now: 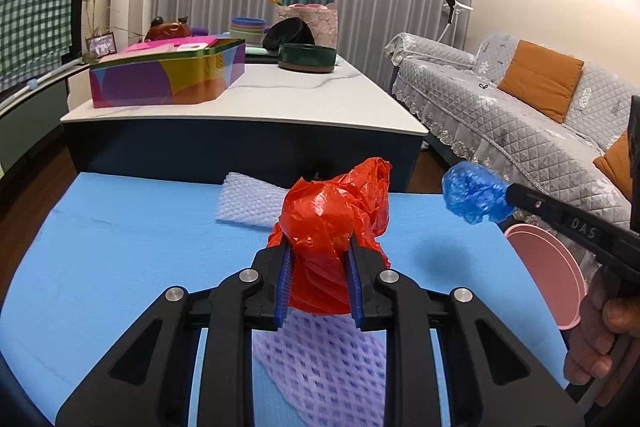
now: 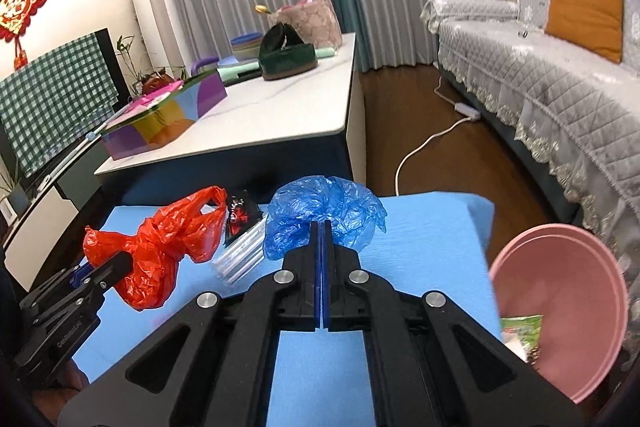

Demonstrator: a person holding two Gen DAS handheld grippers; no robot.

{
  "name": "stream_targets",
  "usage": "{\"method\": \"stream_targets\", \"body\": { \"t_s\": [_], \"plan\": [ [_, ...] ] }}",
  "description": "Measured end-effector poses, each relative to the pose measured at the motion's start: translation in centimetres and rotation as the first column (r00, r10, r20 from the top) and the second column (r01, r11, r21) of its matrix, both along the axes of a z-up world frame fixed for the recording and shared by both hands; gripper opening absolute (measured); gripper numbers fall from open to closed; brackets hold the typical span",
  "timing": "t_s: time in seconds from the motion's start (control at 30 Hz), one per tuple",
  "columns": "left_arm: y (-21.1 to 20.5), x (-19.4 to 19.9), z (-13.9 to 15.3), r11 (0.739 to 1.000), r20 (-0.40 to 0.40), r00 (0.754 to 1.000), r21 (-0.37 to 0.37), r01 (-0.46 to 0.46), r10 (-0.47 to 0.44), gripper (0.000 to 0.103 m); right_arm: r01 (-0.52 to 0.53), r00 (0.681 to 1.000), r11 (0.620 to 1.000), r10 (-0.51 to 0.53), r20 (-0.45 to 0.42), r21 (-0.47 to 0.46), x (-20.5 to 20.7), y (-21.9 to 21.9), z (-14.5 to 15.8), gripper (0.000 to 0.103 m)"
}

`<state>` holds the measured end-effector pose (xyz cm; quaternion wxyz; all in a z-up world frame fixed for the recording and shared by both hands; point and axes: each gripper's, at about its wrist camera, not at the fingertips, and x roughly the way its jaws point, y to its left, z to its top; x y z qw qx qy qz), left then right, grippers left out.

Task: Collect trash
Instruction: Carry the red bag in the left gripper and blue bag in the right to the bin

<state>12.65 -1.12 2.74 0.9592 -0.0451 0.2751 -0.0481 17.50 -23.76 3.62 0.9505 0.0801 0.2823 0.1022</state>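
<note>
My left gripper (image 1: 320,247) is shut on a crumpled red plastic bag (image 1: 332,215) and holds it above the blue table (image 1: 120,247). The bag also shows in the right wrist view (image 2: 160,247), with the left gripper (image 2: 120,267) at its lower left. My right gripper (image 2: 322,227) is shut on a crumpled blue plastic bag (image 2: 324,215), held above the table; it shows in the left wrist view (image 1: 476,197) at the right. A pink bin (image 2: 560,307) stands at the table's right edge with wrappers inside.
On the blue table lie a purple foam net (image 1: 320,359), a white bubble wrap piece (image 1: 252,203), a black-red wrapper (image 2: 240,215) and a clear plastic packet (image 2: 244,255). Behind stands a white table (image 1: 280,99) with boxes. A grey sofa (image 1: 520,115) is at the right.
</note>
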Motion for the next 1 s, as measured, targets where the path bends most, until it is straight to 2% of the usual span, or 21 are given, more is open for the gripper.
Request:
{"method": "stream_targets", "body": {
  "t_s": [0.5, 0.77, 1.0],
  "plan": [
    [-2.0, -3.6, 2.4, 0.998, 0.045, 0.997, 0.001, 0.057, -0.057, 0.023, 0.049, 0.996, 0.998, -0.046, 0.082, -0.038, -7.1, -2.5, 3.1, 0.0],
    [-3.0, -4.6, 2.6, 0.996, 0.045, 0.995, -0.027, 0.086, -0.084, 0.023, 0.09, 0.991, 0.995, -0.086, 0.103, -0.042, -9.9, -4.5, 3.7, 0.0],
    [-5.1, -5.0, 2.4, 0.991, 0.042, 0.991, -0.01, 0.13, -0.13, 0.023, 0.14, 0.981, 0.99, -0.134, 0.138, -0.035, -12.1, -6.4, 4.8, 0.0]
  ]
}}
